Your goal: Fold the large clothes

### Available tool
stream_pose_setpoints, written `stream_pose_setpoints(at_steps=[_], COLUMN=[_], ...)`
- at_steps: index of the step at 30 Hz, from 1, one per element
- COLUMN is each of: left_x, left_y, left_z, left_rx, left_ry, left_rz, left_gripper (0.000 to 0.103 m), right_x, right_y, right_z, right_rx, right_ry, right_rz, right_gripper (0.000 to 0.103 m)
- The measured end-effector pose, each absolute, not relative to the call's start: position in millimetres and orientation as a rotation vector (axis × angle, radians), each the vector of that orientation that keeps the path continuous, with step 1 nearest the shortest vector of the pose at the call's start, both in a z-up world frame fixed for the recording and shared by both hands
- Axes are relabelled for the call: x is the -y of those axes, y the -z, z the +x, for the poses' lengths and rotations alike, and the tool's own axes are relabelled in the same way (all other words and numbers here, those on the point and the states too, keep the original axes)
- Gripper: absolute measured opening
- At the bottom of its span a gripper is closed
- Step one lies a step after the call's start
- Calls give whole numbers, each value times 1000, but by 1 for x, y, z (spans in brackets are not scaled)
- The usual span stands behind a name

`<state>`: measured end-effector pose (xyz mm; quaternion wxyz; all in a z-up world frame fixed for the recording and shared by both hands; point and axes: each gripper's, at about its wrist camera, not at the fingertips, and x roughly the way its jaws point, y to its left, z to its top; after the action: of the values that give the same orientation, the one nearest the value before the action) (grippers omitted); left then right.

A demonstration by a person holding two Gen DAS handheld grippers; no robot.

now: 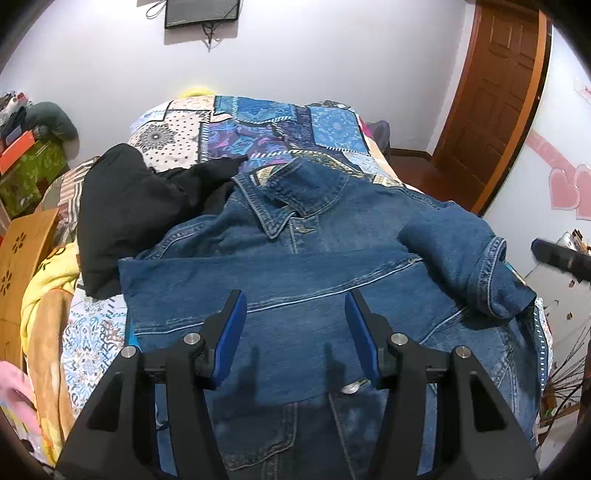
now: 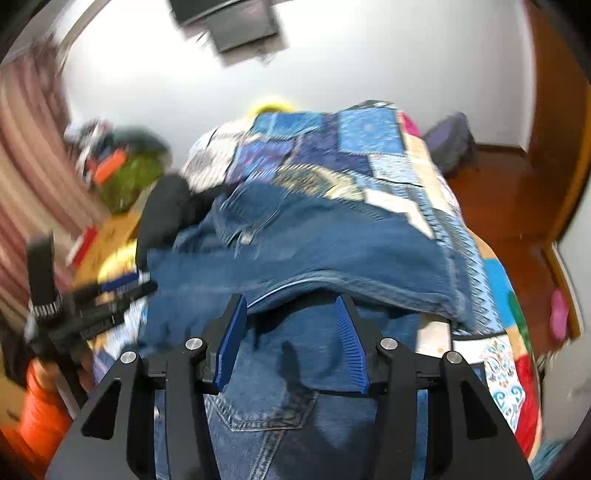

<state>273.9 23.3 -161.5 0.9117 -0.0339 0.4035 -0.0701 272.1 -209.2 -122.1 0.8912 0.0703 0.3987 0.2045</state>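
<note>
A blue denim jacket (image 1: pixel 303 280) lies front up on the patchwork bed (image 1: pixel 280 129), collar toward the far end. Both sleeves are folded in across the chest; the right cuff (image 1: pixel 491 273) lies bunched at the right edge. My left gripper (image 1: pixel 295 299) is open and empty just above the jacket's lower front. My right gripper (image 2: pixel 290 302) is open and empty above the jacket (image 2: pixel 306 243), near its folded sleeve. The right wrist view is motion-blurred. The left gripper also shows in the right wrist view (image 2: pixel 88 299) at the left.
A black garment (image 1: pixel 133 206) lies heaped left of the jacket. Yellow and orange blankets (image 1: pixel 48 314) and a wooden box (image 1: pixel 22 258) sit at the bed's left side. A wooden door (image 1: pixel 495 96) is at the back right. A screen (image 1: pixel 201 13) hangs on the wall.
</note>
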Motion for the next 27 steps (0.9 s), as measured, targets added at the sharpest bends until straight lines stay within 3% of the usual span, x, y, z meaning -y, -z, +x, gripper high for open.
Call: stream_pose_setpoints(at_steps=[3, 17, 27], left_x=[-16, -5, -12], left_y=[161, 175, 182], left_z=[277, 294, 300], left_rx=[-832, -873, -889], left_ry=[150, 160, 143], left_rz=[-65, -54, -68], left_gripper=[54, 54, 55], right_x=[238, 295, 327], right_y=[123, 195, 225], right_z=[279, 322, 342], right_rx=[-813, -982, -983], right_ry=[-338, -210, -106], right_rz=[272, 700, 854], right_gripper=[60, 60, 57])
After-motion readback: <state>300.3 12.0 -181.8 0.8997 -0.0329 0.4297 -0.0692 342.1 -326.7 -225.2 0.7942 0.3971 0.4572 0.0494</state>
